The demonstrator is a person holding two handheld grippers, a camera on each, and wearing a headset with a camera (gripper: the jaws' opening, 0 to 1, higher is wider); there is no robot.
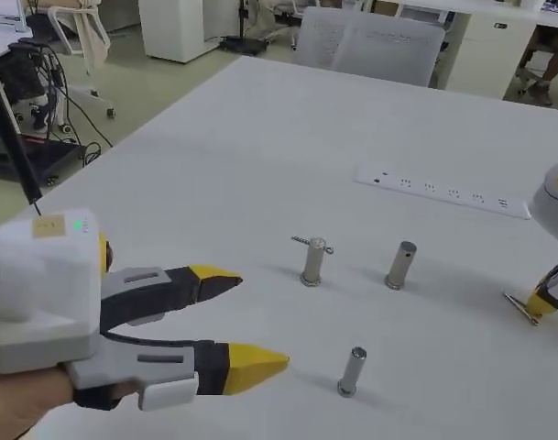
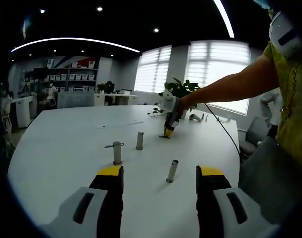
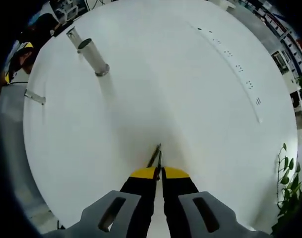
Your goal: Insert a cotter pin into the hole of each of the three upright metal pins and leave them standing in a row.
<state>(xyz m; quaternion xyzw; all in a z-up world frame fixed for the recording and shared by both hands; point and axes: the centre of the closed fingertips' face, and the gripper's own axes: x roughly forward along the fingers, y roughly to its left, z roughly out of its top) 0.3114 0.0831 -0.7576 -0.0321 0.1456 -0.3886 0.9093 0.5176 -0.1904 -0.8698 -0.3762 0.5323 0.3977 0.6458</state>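
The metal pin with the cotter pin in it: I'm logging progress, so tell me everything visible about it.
This metal pin is a short grey cylinder, metal by its sheen, with a wider flange at the foot. It stands upright on the white table, the left one of the farther two in the head view. A thin cotter pin passes through its top, the shank sticking out to the left. Nothing else touches it.

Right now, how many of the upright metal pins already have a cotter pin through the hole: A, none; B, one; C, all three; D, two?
B: the left rear pin carries a cotter pin through its top, while the right rear pin and the front pin are bare.
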